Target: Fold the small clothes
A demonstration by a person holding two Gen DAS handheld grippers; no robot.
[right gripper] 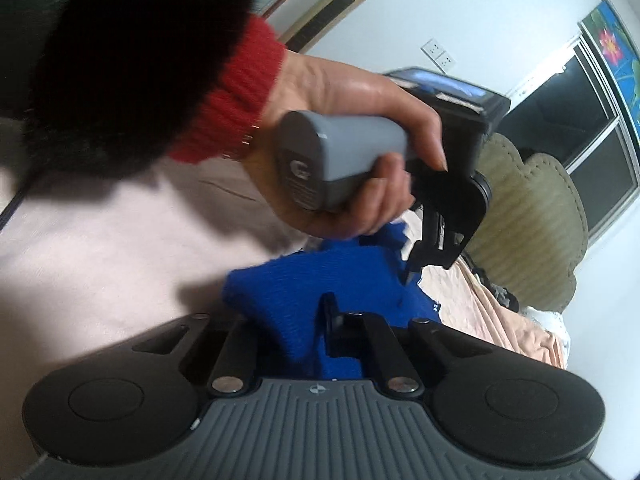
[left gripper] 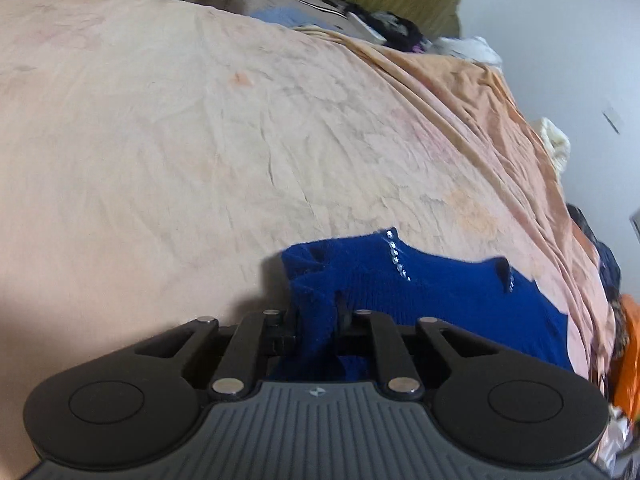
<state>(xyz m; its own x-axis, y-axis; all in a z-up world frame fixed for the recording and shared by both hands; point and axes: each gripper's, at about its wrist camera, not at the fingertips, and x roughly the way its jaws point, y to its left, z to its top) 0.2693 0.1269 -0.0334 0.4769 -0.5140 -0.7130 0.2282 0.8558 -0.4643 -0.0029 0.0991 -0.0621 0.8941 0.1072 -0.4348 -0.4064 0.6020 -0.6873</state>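
Fingers (left gripper: 340, 312) of both grippers pinched tight on a rumpled royal-blue knit garment (left gripper: 440, 292) with rhinestone rows.

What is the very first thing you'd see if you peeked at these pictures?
The bright blue sweater jumps out first: it is pinched at the bottom middle of both views, by the left gripper and the right gripper, above a big peach bedsheet. In the right wrist view, the person's left hand in a red cuff fills the middle, squeezing a grey handle.
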